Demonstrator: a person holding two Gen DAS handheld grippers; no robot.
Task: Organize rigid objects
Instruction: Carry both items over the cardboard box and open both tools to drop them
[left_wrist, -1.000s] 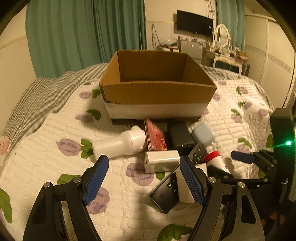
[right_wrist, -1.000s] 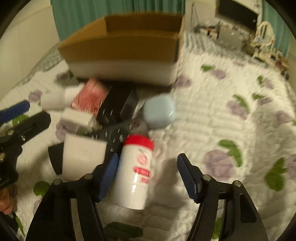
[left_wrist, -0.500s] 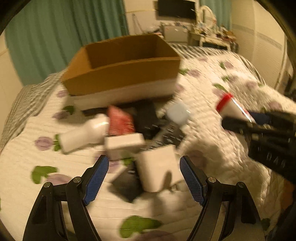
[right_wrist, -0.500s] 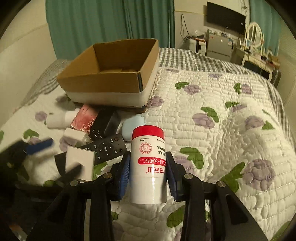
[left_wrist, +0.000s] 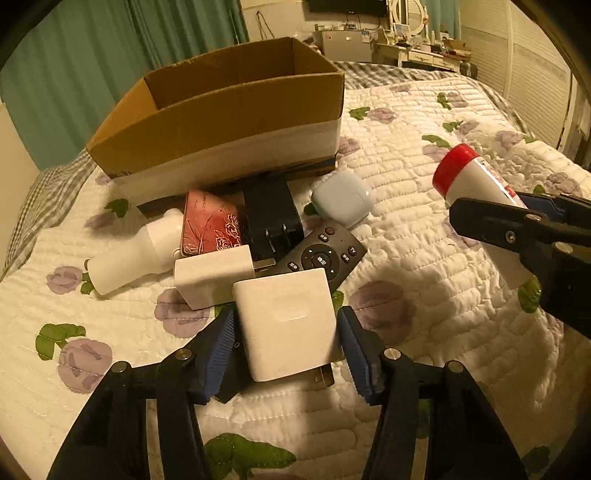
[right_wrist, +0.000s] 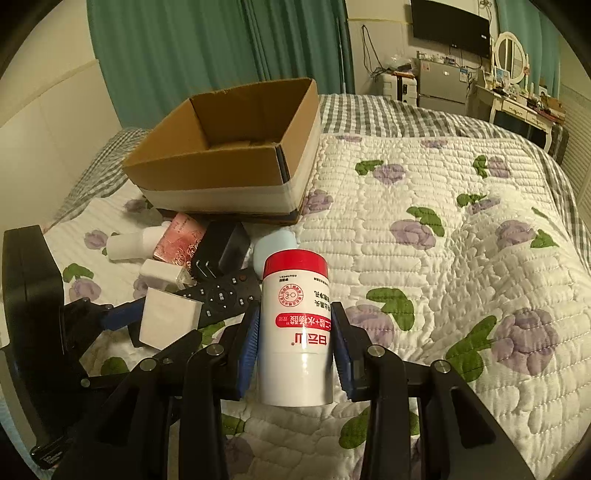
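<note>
My right gripper (right_wrist: 295, 332) is shut on a white bottle with a red cap (right_wrist: 295, 325) and holds it above the bed; the bottle also shows in the left wrist view (left_wrist: 476, 192). My left gripper (left_wrist: 286, 339) has closed around a white square box (left_wrist: 286, 325), its pads against both sides; this box shows in the right wrist view (right_wrist: 168, 321). An open cardboard box (left_wrist: 221, 122) stands behind the pile and looks empty (right_wrist: 229, 155).
On the floral quilt (right_wrist: 424, 258) lie a black remote (left_wrist: 317, 254), a white charger block (left_wrist: 212, 275), a black plug adapter (left_wrist: 271, 218), a red patterned case (left_wrist: 210, 225), a white bottle (left_wrist: 129, 254) and a pale blue case (left_wrist: 341, 199).
My right gripper closed on the red-capped bottle and lifted it off the quilt. My left gripper moved onto the white square box and its jaws narrowed against it.
</note>
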